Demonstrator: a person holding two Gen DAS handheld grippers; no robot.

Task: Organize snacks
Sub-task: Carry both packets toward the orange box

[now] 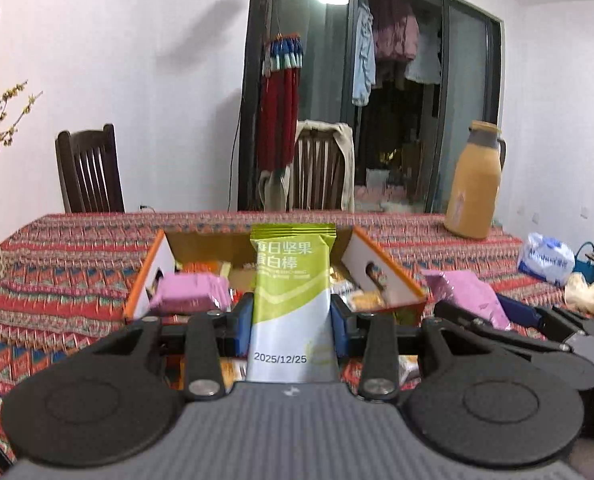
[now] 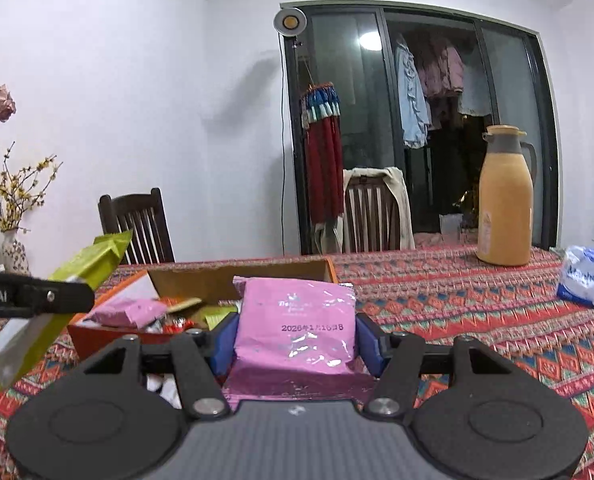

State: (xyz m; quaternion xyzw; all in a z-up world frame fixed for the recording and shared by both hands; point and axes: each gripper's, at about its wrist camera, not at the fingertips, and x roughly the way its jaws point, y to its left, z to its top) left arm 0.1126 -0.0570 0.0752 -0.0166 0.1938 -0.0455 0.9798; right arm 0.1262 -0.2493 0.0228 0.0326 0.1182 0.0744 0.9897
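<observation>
The left gripper (image 1: 291,316) holds a green snack bar (image 1: 291,280) upright between its blue fingers (image 1: 243,328), which press on the two long sides of the wrapper near its middle. The bar fills the centre of the left wrist view, its crimped top edge standing in front of the open cardboard box (image 1: 361,256) behind it. In the right wrist view the same bar (image 2: 85,268) shows at the left edge, tilted, with the left gripper's black arm across it.

The right gripper (image 2: 295,340) holds a pink snack packet (image 2: 297,320) at the centre of its frame, the fingers (image 2: 367,344) set wider and closed on its left and right edges. The box (image 2: 217,276) sits just behind and to the left, on the patterned counter (image 2: 477,320), and already has loose snacks in it, among them another pink packet (image 2: 129,312).

Both packs look light, so weight should be no concern. The green bar probably has a firm core under a slick film, so a grip across the middle of its body seems safer than one on the flat sealed ends, which would fold. The pink packet is glossy and crinkled and looks partly air-filled; it likely gives under pressure and may slide, so holding it by the fuller body, with gentle force so the contents are not crushed, looks best.
</observation>
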